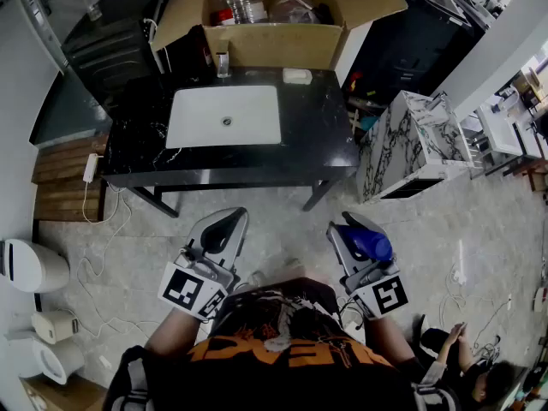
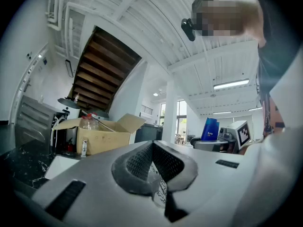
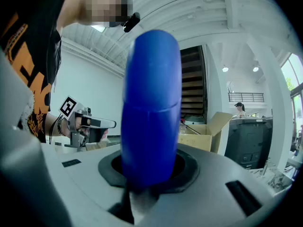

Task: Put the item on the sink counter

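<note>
A blue bottle (image 1: 370,243) (image 3: 151,108) stands upright between the jaws of my right gripper (image 1: 358,245) (image 3: 147,176), which is shut on its lower part. I hold it low, close to my body and well in front of the black sink counter (image 1: 325,139). The counter holds a white basin (image 1: 224,116). My left gripper (image 1: 224,229) (image 2: 152,168) sits level with the right one, shut with nothing in it. From the left gripper view the blue bottle (image 2: 209,129) shows at the right.
A faucet (image 1: 223,62) and a white soap bar (image 1: 297,76) sit at the counter's back edge. An open cardboard box (image 1: 274,41) stands behind them. A marble-patterned cabinet (image 1: 411,144) is at the counter's right. White fixtures (image 1: 30,265) and cables lie on the floor at left.
</note>
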